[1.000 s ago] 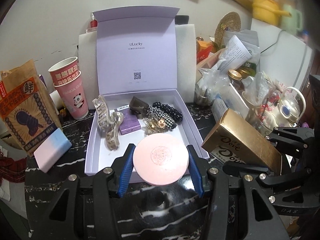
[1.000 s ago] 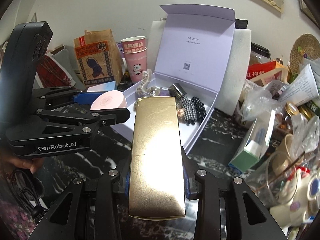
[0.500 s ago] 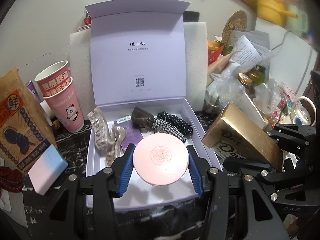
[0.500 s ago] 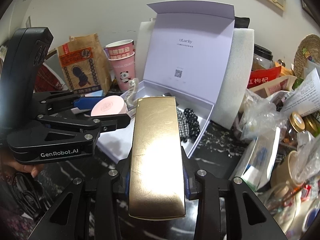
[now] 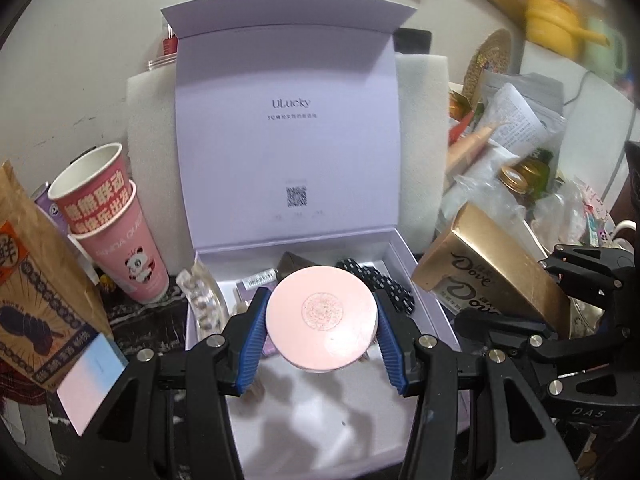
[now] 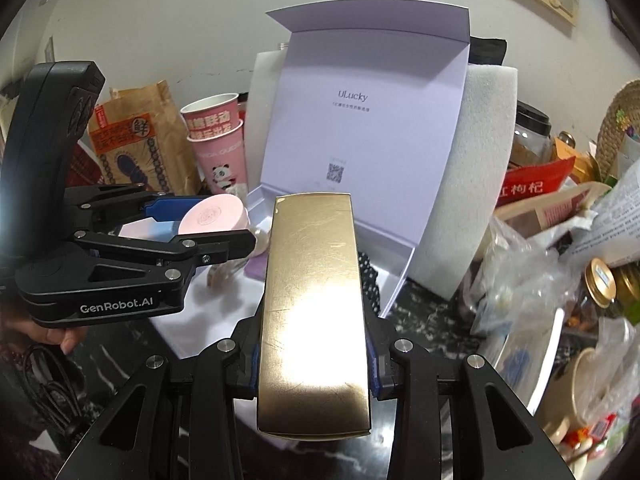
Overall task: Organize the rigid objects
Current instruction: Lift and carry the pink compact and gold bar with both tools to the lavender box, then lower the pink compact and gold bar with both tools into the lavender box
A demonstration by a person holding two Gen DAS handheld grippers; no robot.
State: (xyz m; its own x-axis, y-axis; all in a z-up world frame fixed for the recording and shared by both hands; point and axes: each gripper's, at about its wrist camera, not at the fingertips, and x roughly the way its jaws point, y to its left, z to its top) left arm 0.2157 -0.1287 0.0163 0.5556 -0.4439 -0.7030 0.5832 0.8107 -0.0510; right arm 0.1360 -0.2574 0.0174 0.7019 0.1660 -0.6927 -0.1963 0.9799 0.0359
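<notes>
Left wrist view: left gripper clamped on round pink compact, both blue pads pressing its sides, frame centre. Compact sits above open lilac box, lid upright behind. In box, upper part: clear hair claw, black checked scrunchie, partly hidden. Stacked pink paper cups at left; brown paper bag far left. Right gripper at right edge w/ gold Dove box.

Right wrist view: right gripper clenched on gold Dove box, lower centre, box pointing up-frame, its far end over lilac box. Left gripper at mid-left, holding compact. Person's hand at left edge beneath it.
</notes>
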